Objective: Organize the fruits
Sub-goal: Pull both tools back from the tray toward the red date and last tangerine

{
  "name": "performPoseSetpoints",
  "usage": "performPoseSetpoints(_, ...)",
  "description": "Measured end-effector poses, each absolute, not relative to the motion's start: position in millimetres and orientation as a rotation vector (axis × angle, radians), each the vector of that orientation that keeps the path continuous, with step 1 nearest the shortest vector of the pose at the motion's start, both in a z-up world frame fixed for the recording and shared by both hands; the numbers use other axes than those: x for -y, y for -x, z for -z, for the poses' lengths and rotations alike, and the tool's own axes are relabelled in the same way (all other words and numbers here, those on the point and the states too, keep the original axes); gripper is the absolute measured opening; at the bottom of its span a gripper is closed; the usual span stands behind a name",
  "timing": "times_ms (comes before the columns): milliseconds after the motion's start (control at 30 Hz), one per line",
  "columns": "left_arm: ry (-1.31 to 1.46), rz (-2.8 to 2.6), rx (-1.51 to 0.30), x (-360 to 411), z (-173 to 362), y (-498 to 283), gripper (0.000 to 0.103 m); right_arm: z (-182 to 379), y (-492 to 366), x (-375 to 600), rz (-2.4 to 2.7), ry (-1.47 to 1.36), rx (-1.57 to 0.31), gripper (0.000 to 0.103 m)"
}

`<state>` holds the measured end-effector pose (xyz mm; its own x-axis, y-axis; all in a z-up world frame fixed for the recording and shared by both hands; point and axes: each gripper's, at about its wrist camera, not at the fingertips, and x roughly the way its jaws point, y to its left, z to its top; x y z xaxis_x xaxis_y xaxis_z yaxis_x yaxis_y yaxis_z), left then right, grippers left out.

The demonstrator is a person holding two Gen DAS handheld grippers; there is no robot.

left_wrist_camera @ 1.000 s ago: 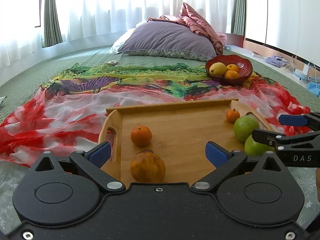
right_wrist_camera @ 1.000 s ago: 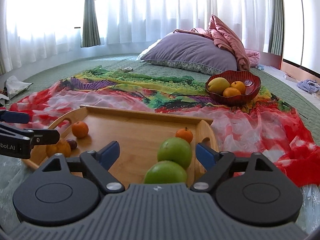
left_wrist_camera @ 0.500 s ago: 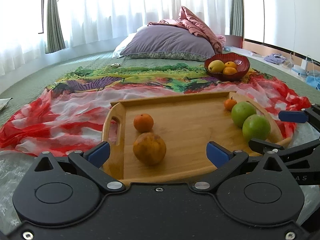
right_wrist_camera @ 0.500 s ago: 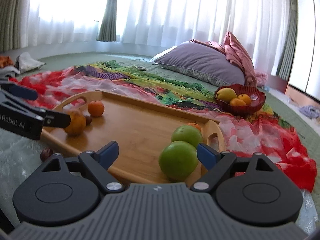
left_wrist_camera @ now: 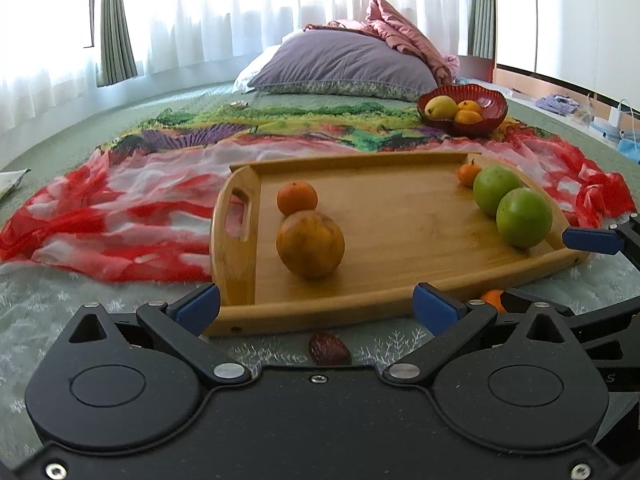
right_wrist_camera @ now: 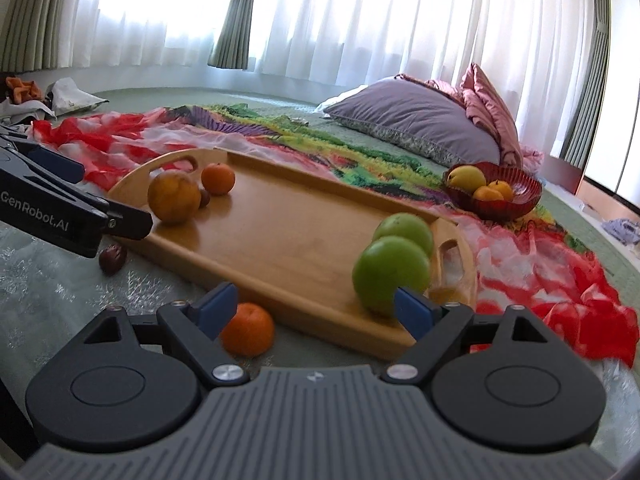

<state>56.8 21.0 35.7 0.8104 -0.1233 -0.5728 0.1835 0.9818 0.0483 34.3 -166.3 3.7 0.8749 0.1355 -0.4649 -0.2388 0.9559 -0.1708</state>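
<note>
A wooden tray (left_wrist_camera: 400,220) lies on the bed. It carries a large orange (left_wrist_camera: 310,244), a tangerine (left_wrist_camera: 297,199), a smaller tangerine (left_wrist_camera: 468,174) and two green apples (left_wrist_camera: 524,218). A dark date (left_wrist_camera: 329,350) lies on the bedspread before the tray's near edge, low between the fingers of my open left gripper (left_wrist_camera: 316,308). My right gripper (right_wrist_camera: 316,310) is open too, with a loose tangerine (right_wrist_camera: 248,328) on the bedspread by its left finger. Its right finger stands in front of the nearer green apple (right_wrist_camera: 392,274). Another date (right_wrist_camera: 204,199) sits on the tray behind the large orange (right_wrist_camera: 174,196).
A red bowl (left_wrist_camera: 492,100) with a yellow fruit and oranges stands beyond the tray on a bright patterned cloth (left_wrist_camera: 120,216). A purple pillow (left_wrist_camera: 348,66) and pink bedding lie further back. Curtains line the far wall. Clutter lies at the right edge (left_wrist_camera: 616,128).
Both grippers have drawn back and sunk toward the tray's near edge. The date and the loose tangerine on the bedspread have come into view. The right view has rolled.
</note>
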Motion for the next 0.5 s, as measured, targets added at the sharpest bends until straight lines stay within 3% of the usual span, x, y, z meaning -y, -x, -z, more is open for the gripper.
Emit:
performPoseSetpoints(367,-0.074,0.172,-0.651,-23,-20,-56,0.102,9,-26,161,-0.209,0.19,-0.467,0.093)
performPoseSetpoints(500,-0.061,0.171,-0.656,-25,-19,-55,0.094,10,-25,159,-0.221,0.173,-0.472,0.091)
